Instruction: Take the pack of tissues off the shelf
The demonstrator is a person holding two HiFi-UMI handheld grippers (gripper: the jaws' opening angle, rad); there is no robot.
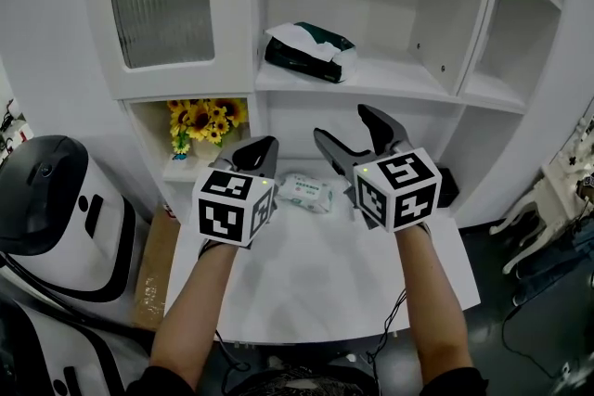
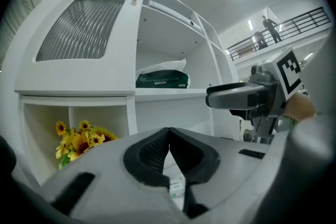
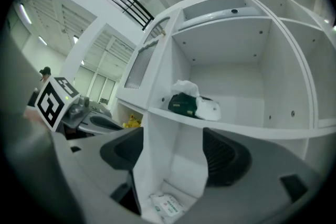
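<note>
Tissue pack [image 1: 299, 57] on shelf [image 1: 399, 79], lettering unreadable.

small white pack [image 2: 177, 187]: mostly hidden behind left tongs [image 2: 168, 136] | green pack [image 2: 163, 80]: print too small | dark item [image 1: 447, 187]: half-hidden by right tongs [image 1: 342, 125], maybe a box

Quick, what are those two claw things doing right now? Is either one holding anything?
The grey two-jaw left gripper: closed, jaws together, holding nothing.
The grey two-jaw right gripper: open, jaws apart, holding nothing.
</note>
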